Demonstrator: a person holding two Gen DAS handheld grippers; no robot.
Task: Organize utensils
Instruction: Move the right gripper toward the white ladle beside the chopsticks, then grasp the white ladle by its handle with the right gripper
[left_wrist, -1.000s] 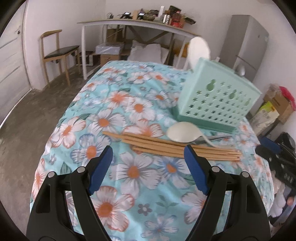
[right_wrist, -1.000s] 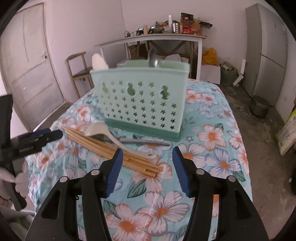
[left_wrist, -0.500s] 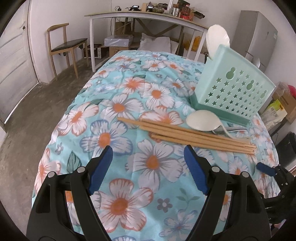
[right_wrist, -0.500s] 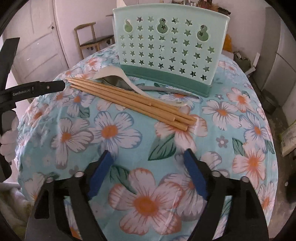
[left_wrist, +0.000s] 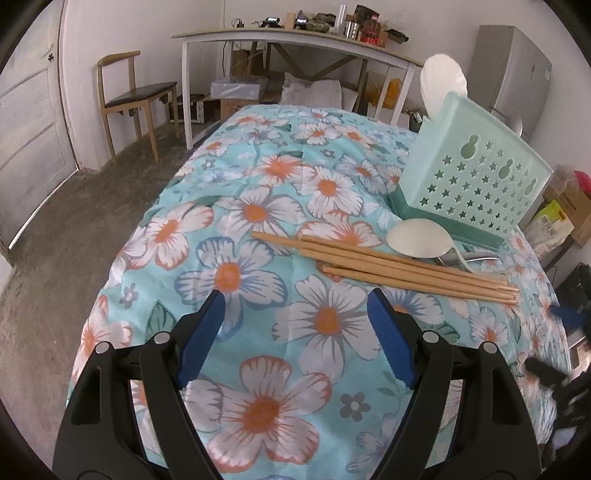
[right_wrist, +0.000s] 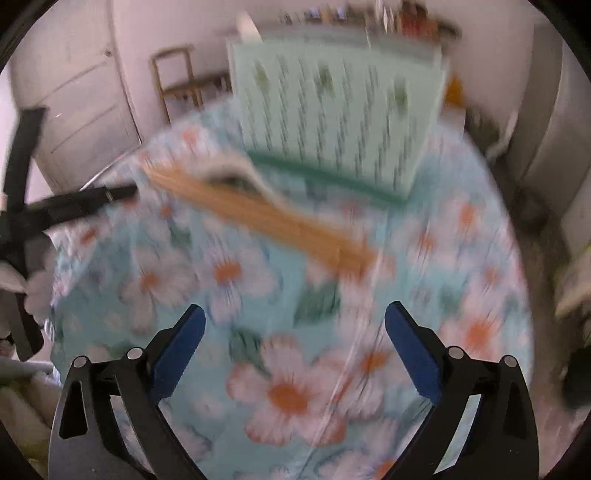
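The left gripper (left_wrist: 295, 325) hovers spread and empty over the floral tablecloth (left_wrist: 258, 402); ahead and to its right lie the wooden chopsticks (left_wrist: 388, 264), then the white spoon (left_wrist: 421, 238), then the mint utensil holder (left_wrist: 476, 173). The right gripper (right_wrist: 293, 332) is also spread and empty, with the blurred chopsticks (right_wrist: 266, 214) ahead and the holder (right_wrist: 340, 107) beyond.

Right wrist view is smearing all over: the mint green perforated plastic utensil holder (right_wrist: 332, 122) is losing its star holes to streaks, the bundle of wooden chopsticks (right_wrist: 258, 218) is blurring into one tan band. In the left wrist view, the white plastic spoon (left_wrist: 419, 242) is hiding part of a metal utensil (left_wrist: 476, 258); type unclear. Far right edge is cutting off a blurred dark blue-tipped object (left_wrist: 570, 314).
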